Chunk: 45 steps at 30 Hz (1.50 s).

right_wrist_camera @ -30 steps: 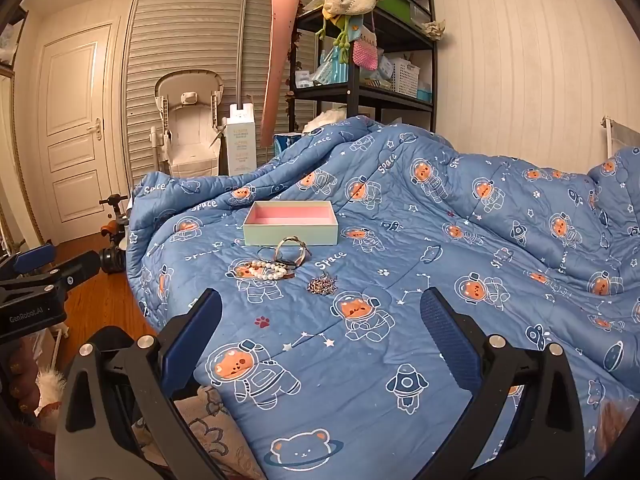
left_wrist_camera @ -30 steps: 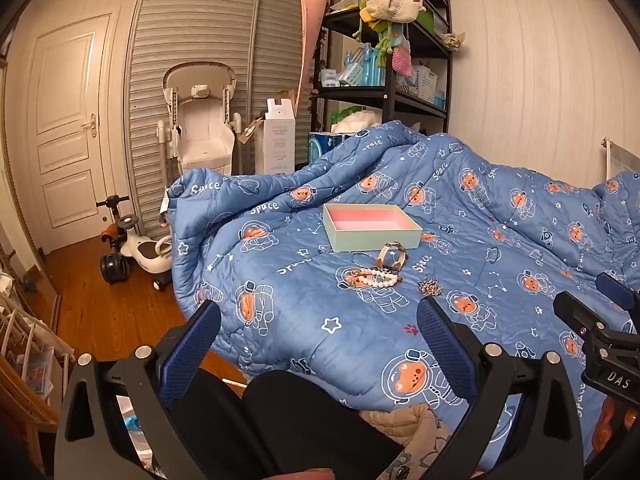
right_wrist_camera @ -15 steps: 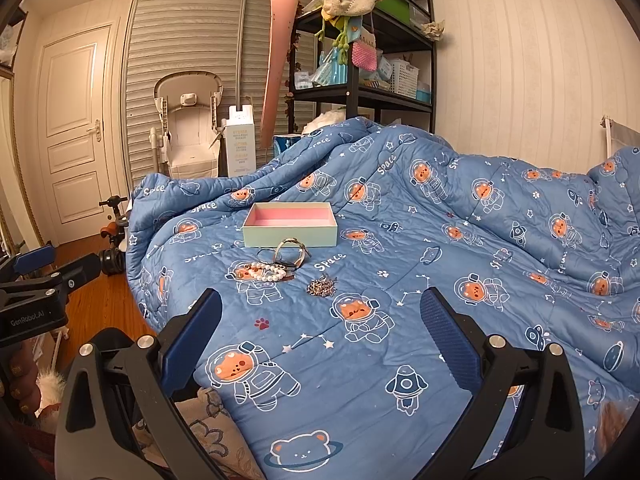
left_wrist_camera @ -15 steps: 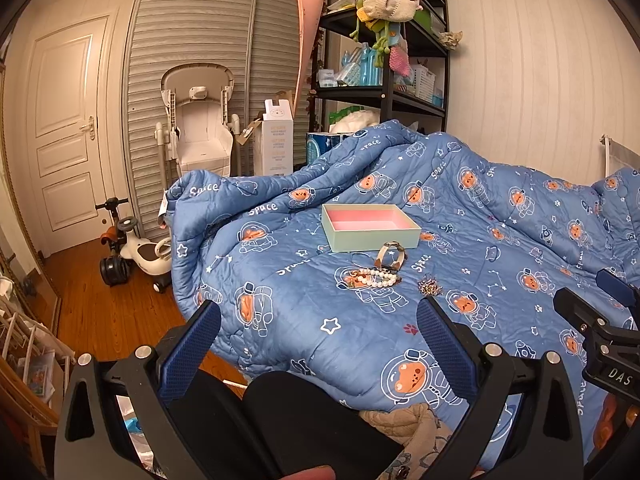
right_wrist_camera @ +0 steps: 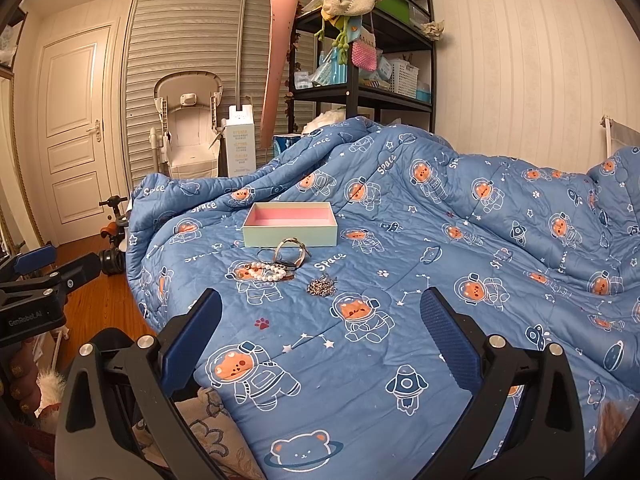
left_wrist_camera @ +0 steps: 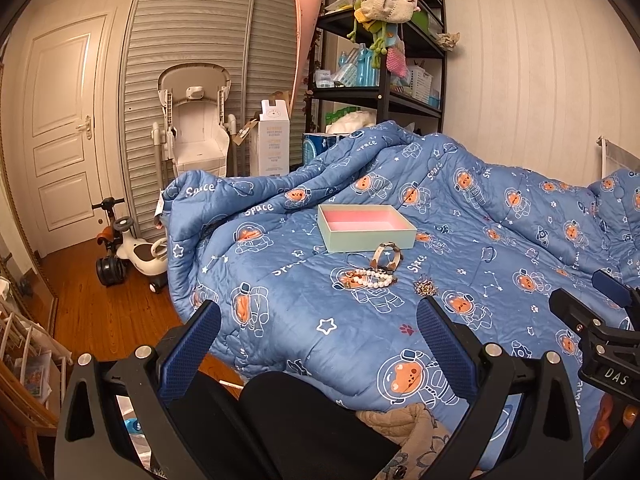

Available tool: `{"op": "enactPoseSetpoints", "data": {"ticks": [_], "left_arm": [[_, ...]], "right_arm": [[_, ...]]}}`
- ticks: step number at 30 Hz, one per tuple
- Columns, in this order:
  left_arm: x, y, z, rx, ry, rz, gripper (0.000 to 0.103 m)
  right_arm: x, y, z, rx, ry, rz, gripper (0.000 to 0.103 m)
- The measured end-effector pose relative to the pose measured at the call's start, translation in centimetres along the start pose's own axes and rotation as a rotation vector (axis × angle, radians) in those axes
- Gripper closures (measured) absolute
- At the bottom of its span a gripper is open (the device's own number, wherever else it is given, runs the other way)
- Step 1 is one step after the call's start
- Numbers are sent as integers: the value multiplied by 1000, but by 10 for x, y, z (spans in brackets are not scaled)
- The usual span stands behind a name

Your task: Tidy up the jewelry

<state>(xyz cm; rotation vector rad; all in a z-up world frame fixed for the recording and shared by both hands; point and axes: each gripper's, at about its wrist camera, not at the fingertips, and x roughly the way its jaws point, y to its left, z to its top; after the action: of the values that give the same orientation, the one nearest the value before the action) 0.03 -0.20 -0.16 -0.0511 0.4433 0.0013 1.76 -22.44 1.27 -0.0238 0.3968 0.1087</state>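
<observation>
Both tools hang short of the bed, spread wide and holding nothing — the left tool (left_wrist_camera: 318,320) and the right tool (right_wrist_camera: 320,308). On the blue quilt (right_wrist_camera: 440,280) sits an open box (right_wrist_camera: 290,225) with a pink lining. Just in front of it lie a watch (right_wrist_camera: 290,254), a pearl bracelet (right_wrist_camera: 266,271) and a small chain heap (right_wrist_camera: 322,286) — all outside the box.
</observation>
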Motion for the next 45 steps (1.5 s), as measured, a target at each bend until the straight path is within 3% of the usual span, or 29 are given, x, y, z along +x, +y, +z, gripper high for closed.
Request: {"op": "enactPoseSetpoints", "data": {"ticks": [45], "left_arm": [[-2,-1,4,0,0,-5,7]], "right_arm": [[-3,0,-1,0,3,0,5]]}}
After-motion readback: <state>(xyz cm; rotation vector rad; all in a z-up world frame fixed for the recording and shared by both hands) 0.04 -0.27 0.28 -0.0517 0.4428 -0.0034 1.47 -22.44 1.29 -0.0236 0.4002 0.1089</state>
